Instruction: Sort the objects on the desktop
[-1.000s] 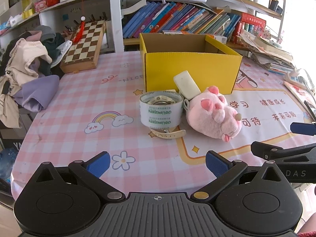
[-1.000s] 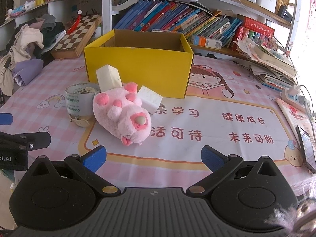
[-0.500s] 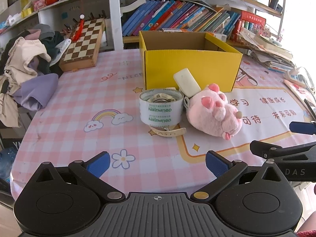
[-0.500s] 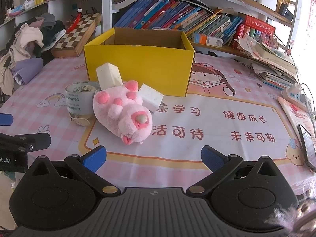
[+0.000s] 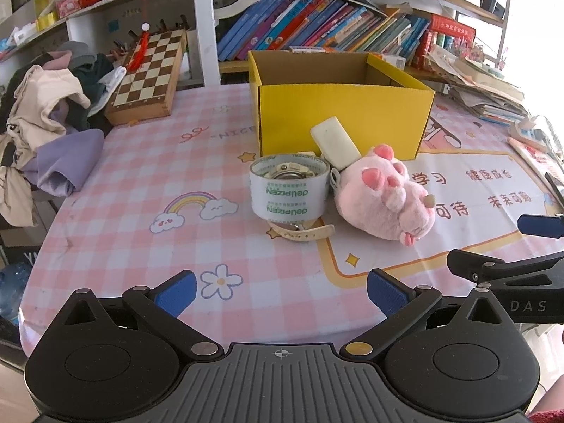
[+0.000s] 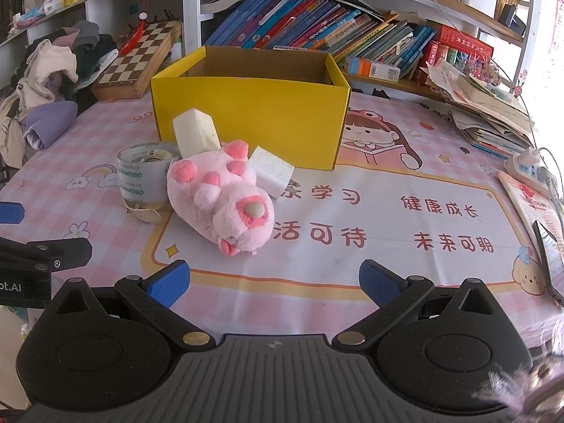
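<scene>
— So, what do you have in front of you?

— From my left hand-held gripper (image 5: 280, 290) I see a fluffy pink plush toy (image 5: 384, 197) lying on its back on the table (image 5: 141, 190), paws up, with darker pink pads. Just beside it, touching or nearly so, stands a roll of clear tape (image 5: 289, 190), a squat cylinder with green lettering, glossy. A cream watch strap (image 5: 303, 231) sticks out from under the roll.

— And the blocks?

— Two pale, matte, foam-like blocks. One white block (image 6: 195, 132) leans tilted against the yellow box (image 6: 253, 120), behind the plush. The other, a speckled block (image 6: 271, 171), sits between the plush and the box front; I see it only from my right side.

— The box?

— Corrugated cardboard, open top, bright yellow outside, brown inside. I can't see its floor.

— Your grippers?

— Both spread wide, holding nothing. The right hand-held gripper (image 6: 275, 278) hovers over the near edge of the table, its blue fingertips (image 6: 169, 282) well apart from the plush. The table wears a smooth pink checked cover with rainbows, flowers and a printed mat.
</scene>
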Demonstrator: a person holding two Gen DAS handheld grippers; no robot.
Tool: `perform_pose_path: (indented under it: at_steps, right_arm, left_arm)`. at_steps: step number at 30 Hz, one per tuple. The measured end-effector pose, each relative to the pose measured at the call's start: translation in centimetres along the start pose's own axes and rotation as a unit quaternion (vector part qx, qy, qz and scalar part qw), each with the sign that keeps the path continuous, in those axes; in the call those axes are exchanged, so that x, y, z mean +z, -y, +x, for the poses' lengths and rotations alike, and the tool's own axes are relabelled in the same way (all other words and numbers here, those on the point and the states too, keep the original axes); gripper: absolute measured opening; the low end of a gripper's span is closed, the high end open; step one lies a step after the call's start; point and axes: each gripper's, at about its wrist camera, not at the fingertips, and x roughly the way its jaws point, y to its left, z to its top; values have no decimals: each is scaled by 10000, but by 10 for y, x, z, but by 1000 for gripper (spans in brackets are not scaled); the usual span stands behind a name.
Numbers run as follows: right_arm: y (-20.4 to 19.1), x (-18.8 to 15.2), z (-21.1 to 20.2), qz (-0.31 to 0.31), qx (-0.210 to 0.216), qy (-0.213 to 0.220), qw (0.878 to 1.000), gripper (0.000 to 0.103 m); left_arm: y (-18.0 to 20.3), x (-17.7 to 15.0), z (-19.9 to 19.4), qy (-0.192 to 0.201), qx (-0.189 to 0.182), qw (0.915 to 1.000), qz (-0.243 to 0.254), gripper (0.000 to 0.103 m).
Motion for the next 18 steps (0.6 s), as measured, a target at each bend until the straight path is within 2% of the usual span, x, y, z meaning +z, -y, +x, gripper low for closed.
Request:
perform_pose_path:
  at_steps: [18]
  right_arm:
    - [-1, -1, 0, 9, 93, -39, 9999, 103]
  left_arm:
    - [1, 1, -1, 3, -93, 9999, 65, 103]
